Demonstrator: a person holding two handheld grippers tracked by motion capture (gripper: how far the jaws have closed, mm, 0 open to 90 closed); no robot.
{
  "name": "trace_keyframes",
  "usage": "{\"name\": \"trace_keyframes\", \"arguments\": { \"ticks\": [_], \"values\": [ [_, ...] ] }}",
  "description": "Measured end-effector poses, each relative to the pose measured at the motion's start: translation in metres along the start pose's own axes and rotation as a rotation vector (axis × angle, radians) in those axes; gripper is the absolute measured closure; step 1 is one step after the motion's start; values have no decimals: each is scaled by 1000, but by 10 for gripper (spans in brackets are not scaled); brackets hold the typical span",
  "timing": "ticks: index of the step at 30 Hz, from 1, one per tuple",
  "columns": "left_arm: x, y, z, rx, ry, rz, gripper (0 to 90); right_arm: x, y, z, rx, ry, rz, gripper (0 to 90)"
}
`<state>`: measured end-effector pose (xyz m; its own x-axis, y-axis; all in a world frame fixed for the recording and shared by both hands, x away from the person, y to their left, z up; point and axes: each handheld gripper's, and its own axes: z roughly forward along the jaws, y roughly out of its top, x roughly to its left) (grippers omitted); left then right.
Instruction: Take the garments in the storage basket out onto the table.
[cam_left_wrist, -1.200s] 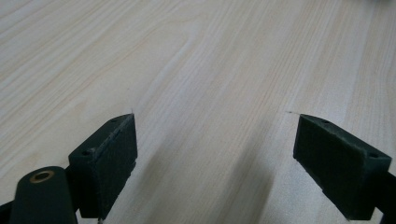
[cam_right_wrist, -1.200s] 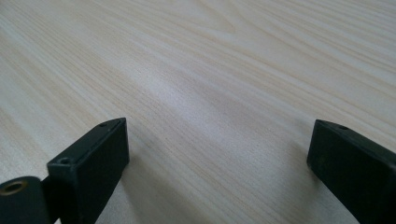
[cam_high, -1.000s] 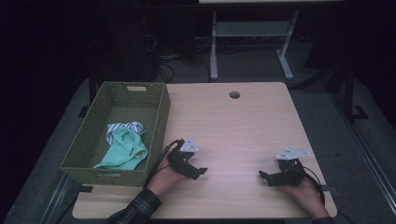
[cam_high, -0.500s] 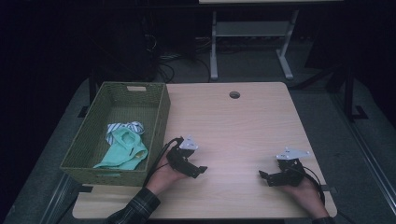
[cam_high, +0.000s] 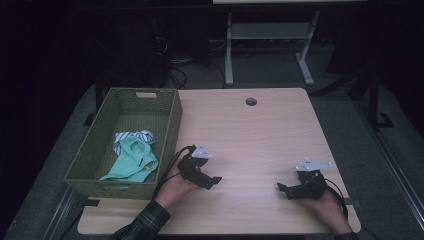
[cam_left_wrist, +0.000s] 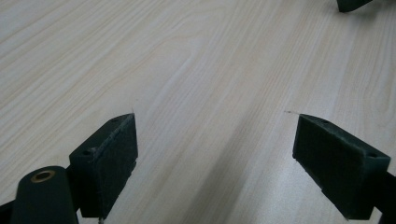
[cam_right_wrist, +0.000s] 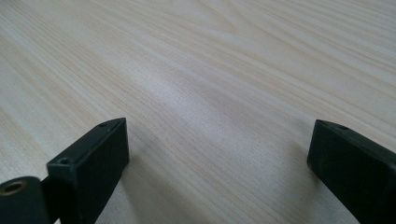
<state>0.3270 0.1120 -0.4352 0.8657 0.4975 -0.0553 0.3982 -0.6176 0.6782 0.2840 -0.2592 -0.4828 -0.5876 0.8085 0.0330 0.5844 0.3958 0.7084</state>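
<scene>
The left hand-held gripper (cam_high: 209, 181) and right hand-held gripper (cam_high: 284, 190) rest near the front edge of the pale wooden bench (cam_high: 250, 135), jaws apart and empty. A mint-green cloth (cam_high: 131, 161) lies in the woven green basket (cam_high: 170, 131) at the bench's left edge.

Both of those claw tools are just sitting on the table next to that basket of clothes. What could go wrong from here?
The left gripper has its cable running close to the basket wall, so reaching in for the mint green garment might snag the cable or nudge the basket. The striped cloth lies partly under that garment, so a grab might lift both. The right gripper rests near the table front edge and could slip off.
</scene>
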Motion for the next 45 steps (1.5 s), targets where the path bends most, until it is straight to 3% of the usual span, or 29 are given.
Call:
{"name": "trace_keyframes", "arguments": {
  "ticks": [25,45],
  "values": [
    [1,13,-12,10,1,1,134,0,0,0,0,0,0,49],
    [2,27,-30,-16,-11,8,134,0,0,0,1,0,0,49]
  ]
}}
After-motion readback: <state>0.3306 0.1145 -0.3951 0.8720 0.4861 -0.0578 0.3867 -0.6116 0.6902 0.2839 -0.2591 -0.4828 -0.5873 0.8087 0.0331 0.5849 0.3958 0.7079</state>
